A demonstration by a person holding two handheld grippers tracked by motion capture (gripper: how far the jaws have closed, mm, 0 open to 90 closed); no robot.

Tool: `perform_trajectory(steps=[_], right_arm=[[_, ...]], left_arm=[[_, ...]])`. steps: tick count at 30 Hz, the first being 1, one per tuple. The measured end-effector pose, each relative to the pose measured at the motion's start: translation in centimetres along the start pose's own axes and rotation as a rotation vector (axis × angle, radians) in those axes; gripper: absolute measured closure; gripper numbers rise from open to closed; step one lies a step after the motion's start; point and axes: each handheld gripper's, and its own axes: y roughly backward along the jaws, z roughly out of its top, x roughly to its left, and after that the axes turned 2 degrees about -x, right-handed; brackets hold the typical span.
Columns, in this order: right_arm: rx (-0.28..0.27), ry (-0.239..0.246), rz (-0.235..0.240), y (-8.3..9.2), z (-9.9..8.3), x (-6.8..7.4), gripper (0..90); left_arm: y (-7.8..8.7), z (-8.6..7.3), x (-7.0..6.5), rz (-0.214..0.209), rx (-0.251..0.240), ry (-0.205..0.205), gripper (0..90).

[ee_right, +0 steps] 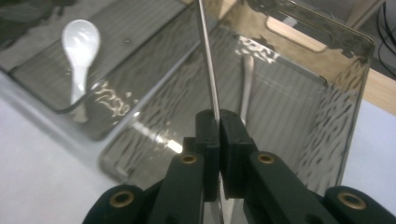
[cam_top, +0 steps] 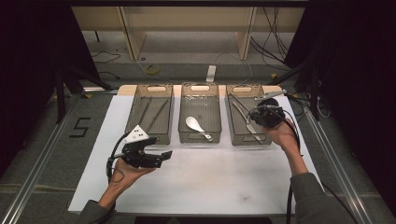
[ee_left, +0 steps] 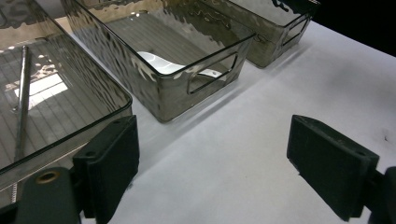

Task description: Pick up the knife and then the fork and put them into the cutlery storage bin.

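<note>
Two claws: left claw [ee_left: 212, 175] agape, right claw [ee_right: 218, 123] pinching thin metal utensil [ee_right: 207, 56].

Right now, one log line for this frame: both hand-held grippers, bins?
left hand-held gripper: open, above table, holding nothing | right hand-held gripper: shut on thin metal utensil, above right bin | middle bin: white spoon

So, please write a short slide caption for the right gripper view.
Right gripper shut on a thin metal utensil above the right bin; white spoon in the middle bin.
</note>
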Motion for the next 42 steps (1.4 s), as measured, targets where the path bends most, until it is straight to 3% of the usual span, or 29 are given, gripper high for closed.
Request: perform_trajectory(steps=[5, 13, 21, 23, 25, 34, 39, 42], right_arm=[[0.033, -0.051, -0.021, -1.7, 0.4, -1.0, 87.9], [0.091, -0.117, -0.046, -3.8, 0.6, -1.2, 87.7], [0.113, -0.18, -0.077, -4.9, 0.2, -1.7, 86.3], [0.102, -0.208, -0.078, -5.0, 0.1, -1.8, 74.8], [0.085, -0.23, -0.045, -5.0, 0.2, -1.8, 67.9], [0.016, -0.2, 0.014, -3.0, -0.1, -0.9, 56.6], [-0.029, -0.219, 0.103, -1.7, -0.8, -0.1, 49.9], [-0.051, -0.206, 0.136, -1.1, -1.3, 0.6, 45.5]], left_arm=[[0.4, -0.1, -0.1, 0.011, -0.025, 0.007, 16.1], [0.6, -0.4, -0.3, 0.017, -0.025, 0.011, 15.7], [0.8, -0.4, -0.3, 0.018, -0.027, 0.007, 15.7], [0.7, -0.4, -0.3, 0.018, -0.024, 0.01, 15.5], [0.7, -0.4, -0.3, 0.019, -0.024, 0.007, 15.5], [0.8, -0.5, -0.3, 0.007, -0.038, 0.012, 15.5], [0.9, -0.5, -0.2, 0.001, -0.04, 0.016, 15.4], [0.9, -0.5, -0.2, -0.005, -0.046, 0.015, 15.4]])
